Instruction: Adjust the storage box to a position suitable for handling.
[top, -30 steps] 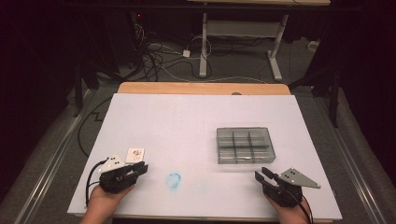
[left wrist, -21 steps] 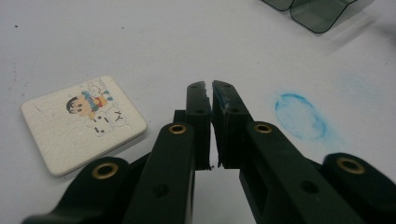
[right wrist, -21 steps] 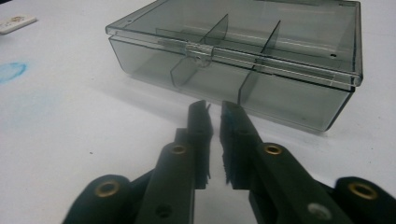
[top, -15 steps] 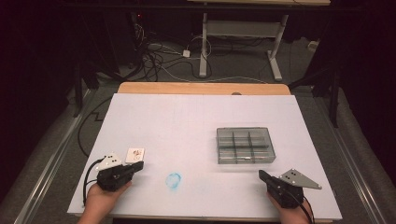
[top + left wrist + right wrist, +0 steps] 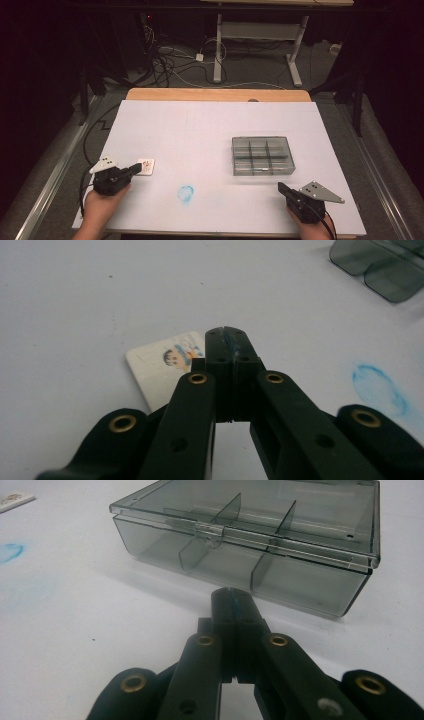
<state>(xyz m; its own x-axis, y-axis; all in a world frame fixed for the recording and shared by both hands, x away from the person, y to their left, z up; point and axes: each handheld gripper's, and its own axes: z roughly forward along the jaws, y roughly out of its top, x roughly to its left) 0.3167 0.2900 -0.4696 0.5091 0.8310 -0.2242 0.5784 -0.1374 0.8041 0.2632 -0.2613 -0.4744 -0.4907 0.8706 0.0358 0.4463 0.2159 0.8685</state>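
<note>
A smoky clear plastic box (image 5: 263,155) with inner dividers and a closed lid lies right of the table's middle; the right gripper view shows its front latch (image 5: 209,530) close up. A small white picture card (image 5: 146,166) lies flat at the left. My left gripper (image 5: 136,168) rests at the near left, jaws shut and empty, its tip just over the card (image 5: 167,360). My right gripper (image 5: 281,188) sits at the near right, shut and empty, its tip (image 5: 231,593) a short way before the box's front wall.
A blue smudge (image 5: 186,193) marks the white table top (image 5: 200,130) between the two grippers. The table's wooden far edge (image 5: 215,94) borders a dark floor with cables and a desk frame (image 5: 260,30). Hands hold both grippers at the near edge.
Both grippers have drawn slightly back toward the near edge. The left one stays by the card. Box and card have not moved.
</note>
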